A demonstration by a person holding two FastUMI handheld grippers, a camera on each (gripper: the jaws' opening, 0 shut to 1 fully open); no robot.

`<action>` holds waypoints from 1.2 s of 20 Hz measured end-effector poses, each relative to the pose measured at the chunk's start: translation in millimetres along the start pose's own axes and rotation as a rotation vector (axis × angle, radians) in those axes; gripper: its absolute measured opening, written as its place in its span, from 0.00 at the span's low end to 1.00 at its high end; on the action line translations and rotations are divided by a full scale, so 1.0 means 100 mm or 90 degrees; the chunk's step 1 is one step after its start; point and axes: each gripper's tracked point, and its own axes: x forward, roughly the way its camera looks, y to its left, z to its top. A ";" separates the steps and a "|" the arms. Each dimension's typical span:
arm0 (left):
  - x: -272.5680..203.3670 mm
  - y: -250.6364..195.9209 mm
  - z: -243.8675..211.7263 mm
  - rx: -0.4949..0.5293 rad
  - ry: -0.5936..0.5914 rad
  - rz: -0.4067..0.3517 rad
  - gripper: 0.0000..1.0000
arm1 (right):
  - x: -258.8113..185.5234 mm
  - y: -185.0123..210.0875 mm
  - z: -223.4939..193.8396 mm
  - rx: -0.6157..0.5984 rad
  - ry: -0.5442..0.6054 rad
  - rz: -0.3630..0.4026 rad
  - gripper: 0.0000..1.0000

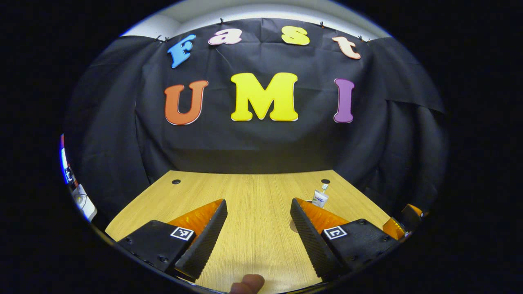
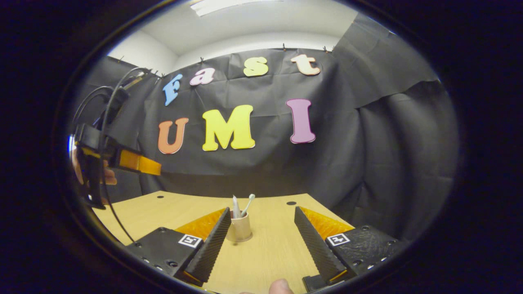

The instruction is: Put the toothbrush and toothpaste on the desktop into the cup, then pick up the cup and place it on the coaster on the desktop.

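**Cup loaded, both grippers empty: cup lies just left of centre ahead of the right jaws**

Right gripper (image 2: 261, 210): jaws spread wide, nothing between them, hovering low over the desktop (image 2: 269, 261). Left gripper (image 1: 258, 201): jaws likewise spread and empty; in the right gripper view, held up well above the desktop's left edge.

Cup (image 2: 240, 229) upright near the middle of the desktop, towards its far edge. Toothbrush (image 2: 249, 202) and toothpaste (image 2: 235, 208) both stand in it, long axes near vertical, tops leaning slightly apart.

Key relation: in the right gripper view, cup straight ahead, just beside the tip of the left-hand finger and a little beyond it; gap between the jaws much wider than the cup. In the left gripper view, toothpaste (image 1: 319, 199) pokes up behind the right-hand finger, cup body hidden. Judged: right gripper nearer and better lined up.

Brown arc (image 1: 292, 225) by that finger and a slight flare at the cup's foot may be the coaster; cannot tell. Fits either a loaded cup awaiting transfer or one already seated.
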 end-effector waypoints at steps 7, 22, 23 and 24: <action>-0.46 -0.08 -0.18 0.006 -0.150 0.020 0.98 | -0.01 0.23 -0.03 -0.033 -0.024 -0.019 0.95; -0.68 0.12 -0.15 0.029 -0.206 0.015 1.00 | -0.14 0.66 0.05 -0.048 -0.069 -0.023 0.95; -0.67 0.13 -0.15 0.031 -0.209 0.022 1.00 | -0.14 0.68 0.07 -0.052 -0.072 -0.022 0.95; -0.66 0.15 -0.16 0.031 -0.205 0.027 0.99 | -0.14 0.71 0.08 -0.053 -0.075 -0.019 0.95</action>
